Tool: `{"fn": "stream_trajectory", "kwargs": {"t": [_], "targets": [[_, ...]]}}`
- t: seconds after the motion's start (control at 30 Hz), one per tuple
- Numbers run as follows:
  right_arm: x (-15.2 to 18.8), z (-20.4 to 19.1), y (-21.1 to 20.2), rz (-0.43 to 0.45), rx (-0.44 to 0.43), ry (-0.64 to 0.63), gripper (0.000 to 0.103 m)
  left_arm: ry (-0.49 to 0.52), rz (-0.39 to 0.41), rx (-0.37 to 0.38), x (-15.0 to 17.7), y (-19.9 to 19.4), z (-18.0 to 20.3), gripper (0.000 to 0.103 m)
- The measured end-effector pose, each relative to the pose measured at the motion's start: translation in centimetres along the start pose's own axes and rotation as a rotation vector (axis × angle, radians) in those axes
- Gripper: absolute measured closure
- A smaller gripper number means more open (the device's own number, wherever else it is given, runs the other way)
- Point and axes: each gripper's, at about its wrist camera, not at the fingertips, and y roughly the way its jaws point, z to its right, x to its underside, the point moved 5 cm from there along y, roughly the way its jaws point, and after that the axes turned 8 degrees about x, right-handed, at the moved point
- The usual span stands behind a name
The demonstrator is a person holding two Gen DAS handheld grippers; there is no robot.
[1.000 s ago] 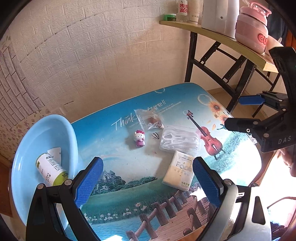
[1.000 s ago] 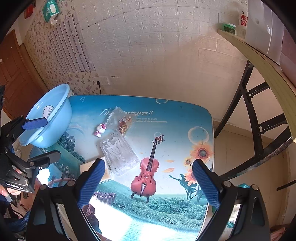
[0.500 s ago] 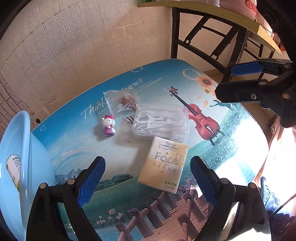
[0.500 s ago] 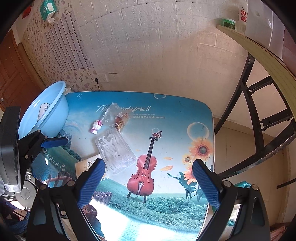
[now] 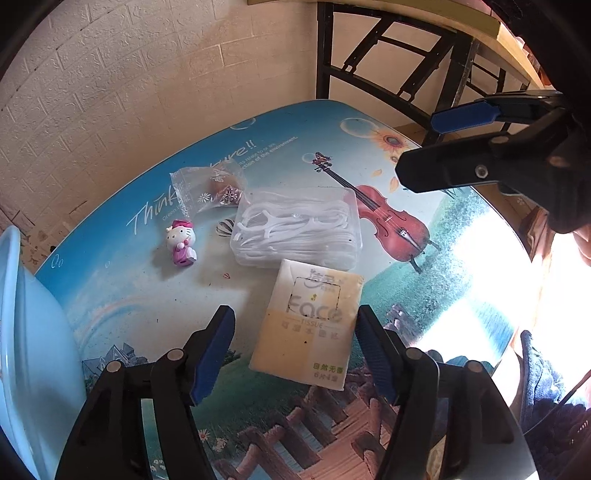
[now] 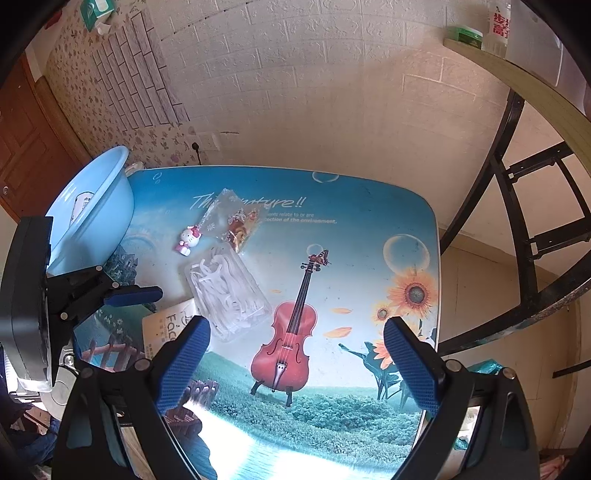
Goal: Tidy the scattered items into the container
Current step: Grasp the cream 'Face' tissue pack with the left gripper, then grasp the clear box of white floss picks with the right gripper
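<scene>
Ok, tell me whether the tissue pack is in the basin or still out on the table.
Out. The tissue pack lies flat on the table, between the open left gripper, apart from the basin.

Tissue pack (image 5: 308, 325), lower centre of left wrist view: "Face", "TISSUE", plus Chinese characters. Table (image 6: 332, 192), upper centre of right wrist view: "...ture!!", below it "relate to or are", "...tection of the environment." Bottle (image 6: 498, 26), upper right: red Chinese characters.

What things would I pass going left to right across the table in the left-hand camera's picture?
Basin → Hello Kitty toy → floss pick box → right gripper, hovering over the far right side. The snack bag and tissue pack overlap the others' spans, so they are left out.
</scene>
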Motion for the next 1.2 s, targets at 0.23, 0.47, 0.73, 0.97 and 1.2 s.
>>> {"fn": "stream_trajectory", "kwargs": {"t": [0.23, 0.47, 0.73, 0.97, 1.2], "targets": [[-0.1, -0.6, 1.5, -0.031, -0.022, -0.005, 0.01, 0.031, 0.015, 0.041, 0.5, 0.0, 0.3, 0.054], [0.1, -1.6, 2.5, -0.053, -0.033, -0.028, 0.01, 0.032, 0.05, 0.059, 0.9, -0.3, 0.0, 0.055], [0.1, -2.2, 3.3, -0.071, -0.048, -0.038, 0.01, 0.009, 0.086, 0.067, 1.3, -1.9, -1.2, 0.057], [-0.1, -3.5, 4.1, -0.086, -0.069, -0.063, 0.01, -0.032, 0.116, -0.012, 1.1, -3.4, -4.0, 0.056], [-0.3, -5.0, 4.7, -0.094, -0.085, -0.114, 0.01, -0.09, 0.094, -0.042, 2.1, -3.1, -5.8, 0.056]]}}
